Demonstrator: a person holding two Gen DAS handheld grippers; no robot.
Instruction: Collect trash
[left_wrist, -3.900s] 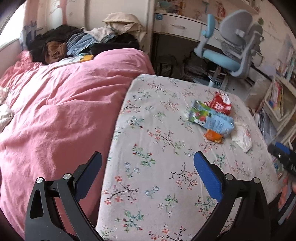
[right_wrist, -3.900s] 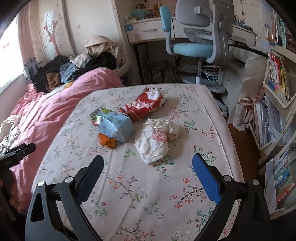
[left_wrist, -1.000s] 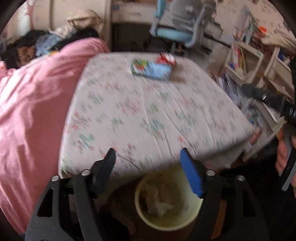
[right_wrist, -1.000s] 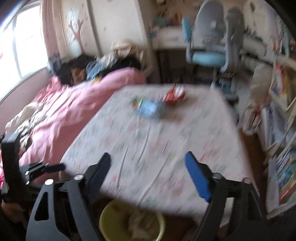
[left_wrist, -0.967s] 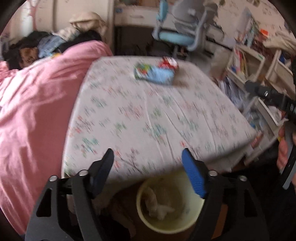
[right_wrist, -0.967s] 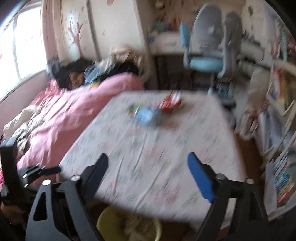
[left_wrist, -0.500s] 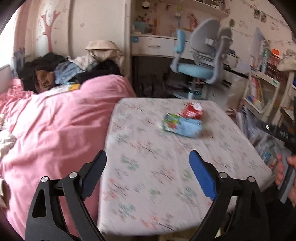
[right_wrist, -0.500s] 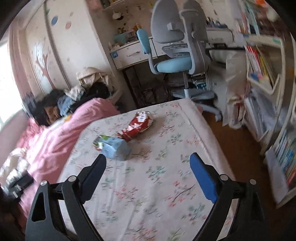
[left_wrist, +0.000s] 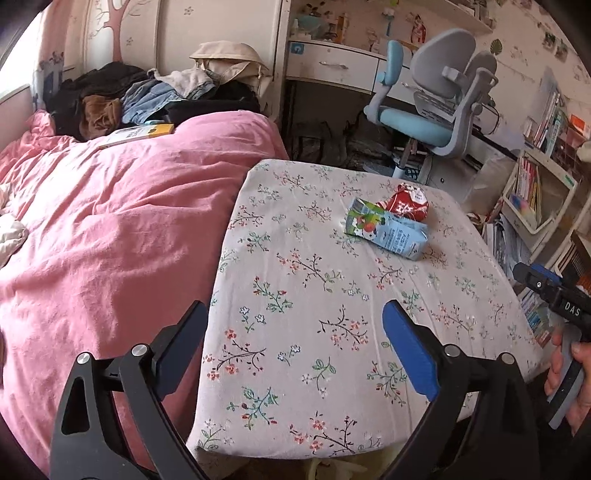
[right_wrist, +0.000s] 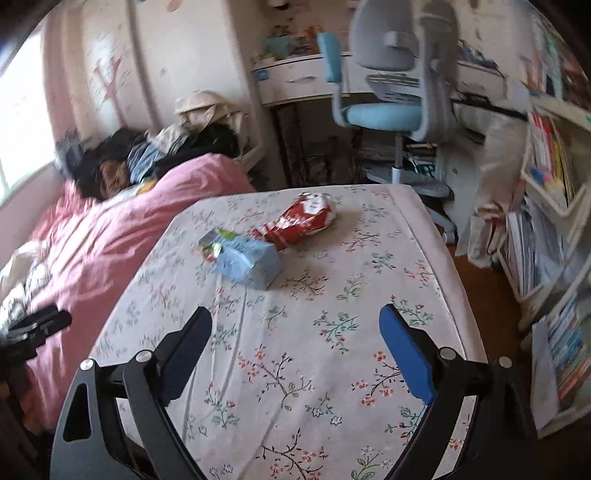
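"DAS" on the right gripper (left_wrist: 561, 301)

In the left wrist view, a pale yellowish thing (left_wrist: 332, 469) at the bottom edge is cut off and hidden under the flowered table (left_wrist: 314, 295), so it cannot be identified. The hand (left_wrist: 570, 373) at lower right is cut by the frame. The right wrist view's shelves (right_wrist: 550, 177) at right are blurred.

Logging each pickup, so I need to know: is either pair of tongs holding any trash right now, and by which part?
Nothing is held. The left tongs are opening with nothing between them; the right tongs stand open and bare.
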